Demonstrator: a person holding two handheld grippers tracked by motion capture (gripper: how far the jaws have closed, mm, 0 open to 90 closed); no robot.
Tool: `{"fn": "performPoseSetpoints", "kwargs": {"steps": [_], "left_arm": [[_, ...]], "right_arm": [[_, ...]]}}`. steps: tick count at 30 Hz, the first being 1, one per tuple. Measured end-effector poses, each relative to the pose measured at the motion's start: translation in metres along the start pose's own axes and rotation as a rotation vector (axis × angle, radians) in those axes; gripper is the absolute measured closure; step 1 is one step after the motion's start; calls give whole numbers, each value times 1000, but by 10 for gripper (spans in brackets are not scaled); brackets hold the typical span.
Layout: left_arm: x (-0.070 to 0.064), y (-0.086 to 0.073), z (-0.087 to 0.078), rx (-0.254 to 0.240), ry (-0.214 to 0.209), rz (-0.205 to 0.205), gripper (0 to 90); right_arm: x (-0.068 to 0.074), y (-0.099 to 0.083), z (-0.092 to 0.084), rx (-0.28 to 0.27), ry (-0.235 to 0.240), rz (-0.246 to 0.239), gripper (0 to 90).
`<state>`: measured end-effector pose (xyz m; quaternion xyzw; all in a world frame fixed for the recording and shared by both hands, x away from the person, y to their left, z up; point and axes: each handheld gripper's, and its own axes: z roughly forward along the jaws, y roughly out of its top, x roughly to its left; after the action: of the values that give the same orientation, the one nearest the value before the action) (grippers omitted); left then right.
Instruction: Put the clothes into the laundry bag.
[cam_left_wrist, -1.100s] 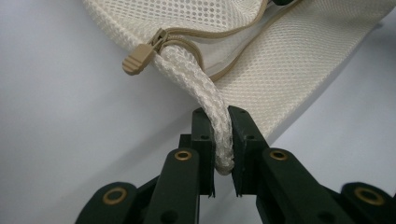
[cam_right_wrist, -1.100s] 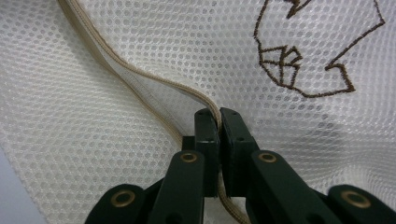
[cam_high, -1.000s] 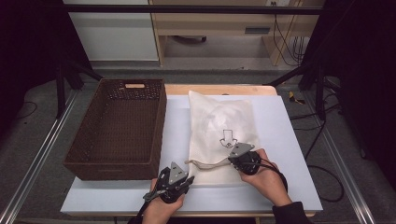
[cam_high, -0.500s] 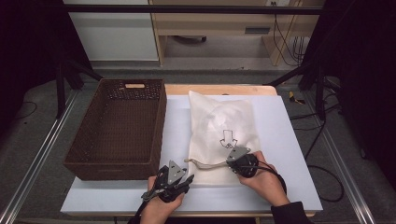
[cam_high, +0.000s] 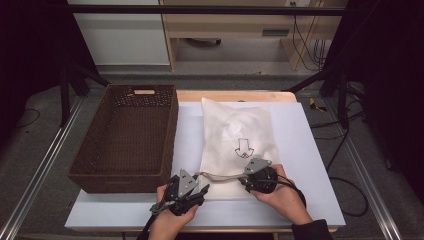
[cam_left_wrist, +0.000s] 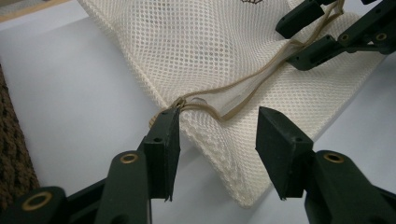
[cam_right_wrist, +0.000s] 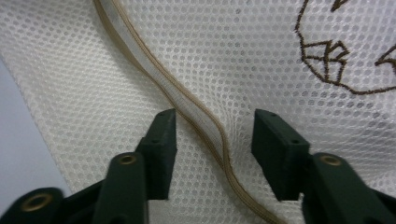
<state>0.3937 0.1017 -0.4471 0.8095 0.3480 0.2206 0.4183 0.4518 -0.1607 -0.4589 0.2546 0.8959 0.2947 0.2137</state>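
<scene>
Now: my left gripper (cam_left_wrist: 215, 140), jaws apart, has shifted toward the mesh bag (cam_high: 239, 140) (near edge of table); my right gripper (cam_right_wrist: 212, 140), also open, straddles its tan zipper (cam_right_wrist: 187, 105), nothing held yet.

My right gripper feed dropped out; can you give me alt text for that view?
The right gripper is open, its black jaws straddling a tan zipper strip running diagonally across a cream mesh bag, dark stitched drawing at upper right.
</scene>
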Motion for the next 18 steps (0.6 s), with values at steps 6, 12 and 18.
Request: {"fn": "performPoseSetpoints", "kwargs": {"steps": [6, 12, 18], "left_arm": [[-1, 1, 0, -8, 0, -7, 433], [-1, 2, 2, -2, -11, -4, 381], [-1, 5, 1, -23, -30, -11, 312]], "right_arm": [[2, 1, -1, -19, -2, 26, 308], [4, 4, -5, -58, -7, 6, 215], [-1, 4, -11, -83, -7, 10, 159]]}}
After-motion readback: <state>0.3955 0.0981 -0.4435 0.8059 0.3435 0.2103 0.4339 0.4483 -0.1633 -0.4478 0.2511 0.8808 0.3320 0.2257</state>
